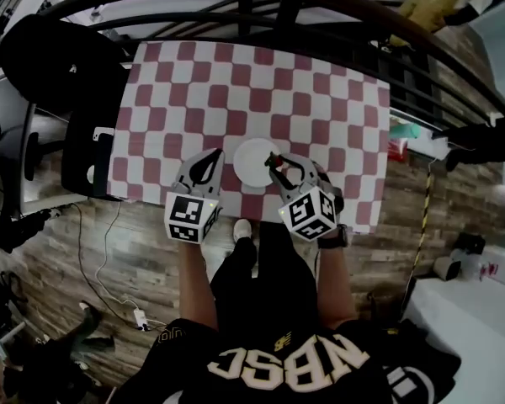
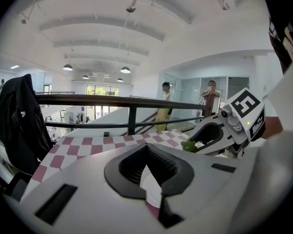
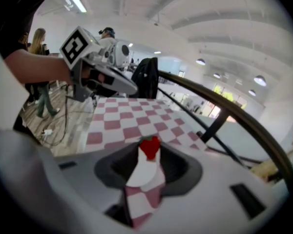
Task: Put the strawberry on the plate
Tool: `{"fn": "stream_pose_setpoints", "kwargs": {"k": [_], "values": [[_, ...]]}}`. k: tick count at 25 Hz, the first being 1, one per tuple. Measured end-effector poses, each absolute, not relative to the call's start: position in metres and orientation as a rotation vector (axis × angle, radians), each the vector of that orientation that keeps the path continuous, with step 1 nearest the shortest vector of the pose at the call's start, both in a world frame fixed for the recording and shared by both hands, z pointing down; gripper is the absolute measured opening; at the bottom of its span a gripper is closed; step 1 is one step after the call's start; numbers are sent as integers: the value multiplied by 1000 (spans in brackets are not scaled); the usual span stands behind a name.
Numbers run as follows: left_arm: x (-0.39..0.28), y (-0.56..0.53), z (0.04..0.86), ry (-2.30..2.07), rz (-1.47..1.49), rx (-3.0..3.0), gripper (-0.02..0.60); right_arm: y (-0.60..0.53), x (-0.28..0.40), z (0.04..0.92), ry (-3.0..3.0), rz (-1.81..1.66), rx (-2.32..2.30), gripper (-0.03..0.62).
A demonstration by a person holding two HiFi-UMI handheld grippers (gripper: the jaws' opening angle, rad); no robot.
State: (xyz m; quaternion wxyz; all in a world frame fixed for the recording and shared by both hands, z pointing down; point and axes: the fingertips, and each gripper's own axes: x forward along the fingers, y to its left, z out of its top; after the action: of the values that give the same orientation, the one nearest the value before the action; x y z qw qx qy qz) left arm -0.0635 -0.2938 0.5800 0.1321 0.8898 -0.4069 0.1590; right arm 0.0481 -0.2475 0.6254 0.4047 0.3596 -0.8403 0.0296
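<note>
A white plate (image 1: 254,163) lies on the red-and-white checked tablecloth (image 1: 261,91), near its front edge. My right gripper (image 1: 274,163) is shut on a red strawberry (image 1: 273,160) with green leaves, at the plate's right rim. In the right gripper view the strawberry (image 3: 150,147) is pinched between the jaw tips of my right gripper (image 3: 150,151), with the plate (image 3: 144,173) below it. My left gripper (image 1: 211,156) is shut and holds nothing, just left of the plate. In the left gripper view the jaw tips of my left gripper (image 2: 146,146) meet over the plate (image 2: 150,182).
A dark railing (image 1: 261,11) runs along the table's far side. A black chair with a dark jacket (image 1: 67,66) stands at the table's left end. The table's front edge is close to my legs, and cables lie on the wood floor (image 1: 109,259).
</note>
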Motion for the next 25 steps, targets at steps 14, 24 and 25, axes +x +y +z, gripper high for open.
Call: {"fn": "stream_pose_setpoints", "kwargs": {"k": [14,24,25], "values": [[-41,-277,687,-936,832,2482,14,-249,26,757,-2034,259,592,144],[-35,-270,713,-899,849,2418,14,-244,14,790,-2030,386,537,144],[-35,-271,713,-902,846,2415,14,-243,14,791,-2031,400,535,144]]}}
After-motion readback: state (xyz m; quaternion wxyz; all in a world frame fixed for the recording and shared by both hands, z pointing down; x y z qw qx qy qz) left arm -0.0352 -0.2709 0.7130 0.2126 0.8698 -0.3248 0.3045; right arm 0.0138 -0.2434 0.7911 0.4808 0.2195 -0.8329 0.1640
